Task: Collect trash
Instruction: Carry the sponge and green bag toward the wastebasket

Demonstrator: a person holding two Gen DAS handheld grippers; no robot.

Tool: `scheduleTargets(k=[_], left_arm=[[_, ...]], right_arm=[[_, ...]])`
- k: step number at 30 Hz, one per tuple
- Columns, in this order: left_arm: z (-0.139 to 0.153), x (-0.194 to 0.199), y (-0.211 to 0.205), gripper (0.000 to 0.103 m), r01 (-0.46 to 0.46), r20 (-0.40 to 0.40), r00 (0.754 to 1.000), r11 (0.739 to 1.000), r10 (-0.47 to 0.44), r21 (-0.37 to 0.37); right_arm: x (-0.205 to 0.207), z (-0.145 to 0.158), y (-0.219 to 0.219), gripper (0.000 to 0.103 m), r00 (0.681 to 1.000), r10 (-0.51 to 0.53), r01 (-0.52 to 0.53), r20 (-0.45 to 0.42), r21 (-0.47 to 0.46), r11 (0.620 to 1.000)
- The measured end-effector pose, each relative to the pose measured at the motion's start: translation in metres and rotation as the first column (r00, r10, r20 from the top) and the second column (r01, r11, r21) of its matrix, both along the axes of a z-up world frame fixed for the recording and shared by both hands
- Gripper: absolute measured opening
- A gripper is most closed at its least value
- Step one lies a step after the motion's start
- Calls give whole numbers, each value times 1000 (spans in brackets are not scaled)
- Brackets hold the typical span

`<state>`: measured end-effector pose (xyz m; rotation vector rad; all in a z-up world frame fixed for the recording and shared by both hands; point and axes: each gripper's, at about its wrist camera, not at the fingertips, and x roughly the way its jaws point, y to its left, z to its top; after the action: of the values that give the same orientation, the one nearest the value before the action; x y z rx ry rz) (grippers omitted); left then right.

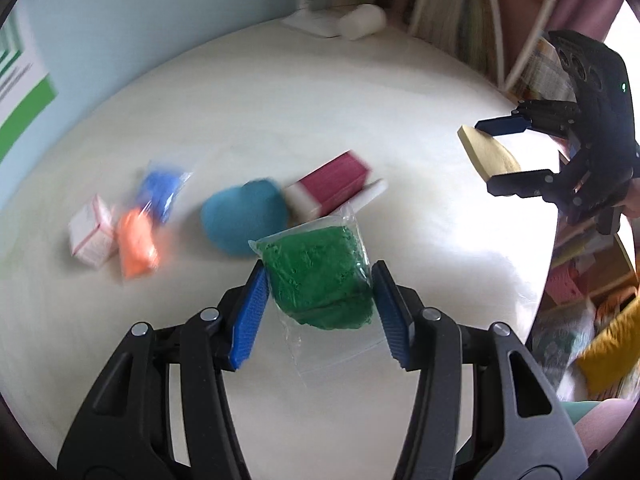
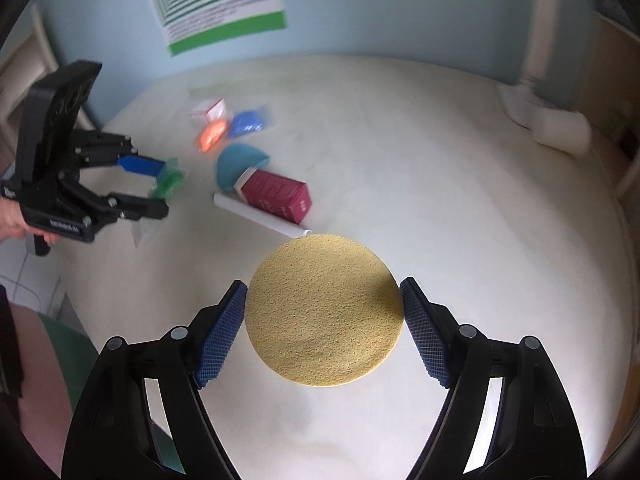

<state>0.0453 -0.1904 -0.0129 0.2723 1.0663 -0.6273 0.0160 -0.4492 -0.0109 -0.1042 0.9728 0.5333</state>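
A clear bag of green dough point(image 1: 320, 276) is held between the blue fingers point(image 1: 249, 320) of the left gripper point(image 1: 320, 300). The fingers are set partly open, just as wide as the bag, and both pads are pressed on its sides. The empty end of the bag is seen hanging down over the white bench point(image 1: 280, 100). A round yellow sponge point(image 2: 324, 312) is gripped by the right gripper point(image 2: 322, 328), whose fingers point(image 2: 222, 336) are spread wide and touch the sponge on both edges. More trash is left on the bench: a dark red box point(image 2: 276, 196) lying on a white tube point(image 2: 260, 216), with a blue sponge point(image 2: 240, 164) just beside it. Farther off, an orange lump point(image 2: 210, 136), a blue bag point(image 2: 246, 124) and a small white box point(image 2: 210, 111) are bunched together, but they are blurred and hard to make out. A white roll point(image 2: 562, 132) is seen near the far edge, also blurred. The words on the red box cannot be read.
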Motion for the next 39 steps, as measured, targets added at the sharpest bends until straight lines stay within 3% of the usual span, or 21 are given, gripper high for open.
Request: scheduleTargets(k=[5, 8, 13, 19, 21, 24, 31, 34, 36, 39], left_arm=[[1, -5, -36, 50, 161, -3, 987, 987, -161, -14], [0, -18, -77, 50, 296, -8, 955, 955, -296, -14], [2, -69, -142, 50, 484, -14, 875, 875, -484, -36], [-10, -145, -215, 50, 633, -56, 770, 772, -636, -66], [-19, -168, -233, 50, 662, -92, 741, 747, -665, -69], [-38, -211, -262, 50, 723, -128, 680, 689, -722, -45], [-87, -269, -303, 50, 784, -238, 600, 620, -764, -13], [-106, -285, -316, 50, 799, -274, 579, 601, -768, 4], [-117, -290, -323, 53, 798, -315, 574, 603, -756, 8], [-129, -295, -332, 69, 793, -333, 579, 608, -744, 20]], right_arm=[[-50, 9, -25, 78, 986, -166, 166, 3, 13, 986], [-82, 5, -37, 78, 964, -264, 264, -3, 28, 964], [-162, -5, -73, 78, 905, -423, 425, -48, 54, 903], [-253, -38, -117, 78, 813, -564, 578, -145, 91, 811], [-286, -55, -129, 78, 781, -596, 618, -184, 99, 780], [-327, -75, -141, 78, 746, -624, 657, -230, 106, 746], [-386, -114, -158, 78, 688, -658, 715, -305, 132, 686], [-399, -131, -161, 78, 673, -659, 728, -337, 140, 672], [-406, -140, -163, 78, 668, -657, 733, -348, 159, 661], [-413, -147, -166, 79, 652, -663, 748, -367, 170, 642]])
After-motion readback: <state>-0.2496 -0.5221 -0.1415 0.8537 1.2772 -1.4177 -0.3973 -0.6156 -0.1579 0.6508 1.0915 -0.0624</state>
